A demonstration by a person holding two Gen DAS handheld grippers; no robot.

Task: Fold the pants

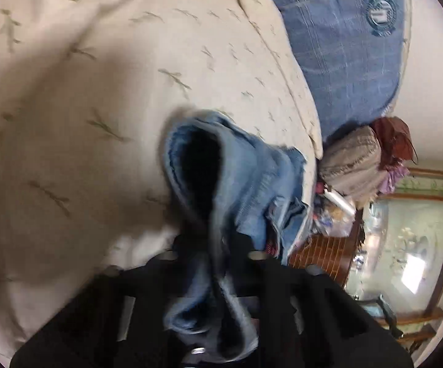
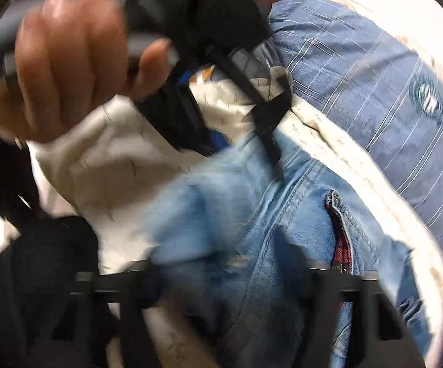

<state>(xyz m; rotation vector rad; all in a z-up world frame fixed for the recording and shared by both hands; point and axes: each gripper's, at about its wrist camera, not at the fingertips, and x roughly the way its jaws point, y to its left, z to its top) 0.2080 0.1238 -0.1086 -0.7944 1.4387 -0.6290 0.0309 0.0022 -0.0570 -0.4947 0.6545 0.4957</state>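
Pants (image 1: 236,184) of soft, faded blue denim hang bunched from my left claw (image 1: 212,245), which is clenched on a thick fold so I can lift them off the bed (image 1: 68,107); the rest lies toward three o'clock. My right claw (image 2: 236,276) hovers spread wide over the seat and pocket, grasping nothing. At twelve o'clock, my left hand (image 2: 68,61) grips its handle.
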